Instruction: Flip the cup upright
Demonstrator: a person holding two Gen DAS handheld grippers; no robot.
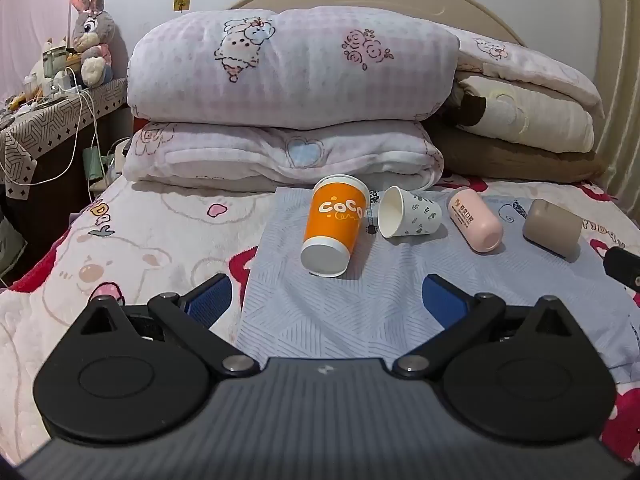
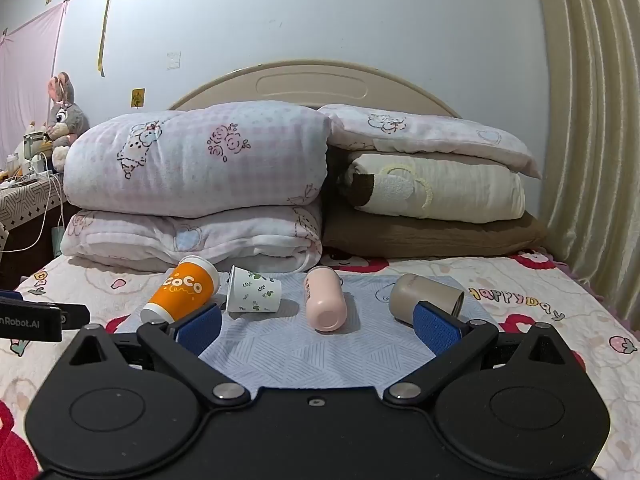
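Note:
Several cups lie on their sides on a blue-grey cloth [image 1: 360, 304] on the bed: an orange COCO cup [image 1: 334, 224] [image 2: 182, 292], a white leaf-print paper cup [image 1: 410, 213] [image 2: 253, 290], a pink cup [image 1: 476, 220] [image 2: 325, 300] and a taupe cup [image 1: 552, 227] [image 2: 424, 294]. My left gripper [image 1: 326, 300] is open and empty, just short of the orange cup. My right gripper [image 2: 316, 326] is open and empty, in front of the pink cup; its right finger overlaps the taupe cup in view.
Folded pink quilts [image 1: 292, 80] and pillows [image 2: 432, 192] are stacked against the headboard behind the cups. A cluttered bedside table [image 1: 48, 120] with cables and a plush rabbit [image 1: 92, 32] stands to the left. A curtain [image 2: 592, 160] hangs at the right.

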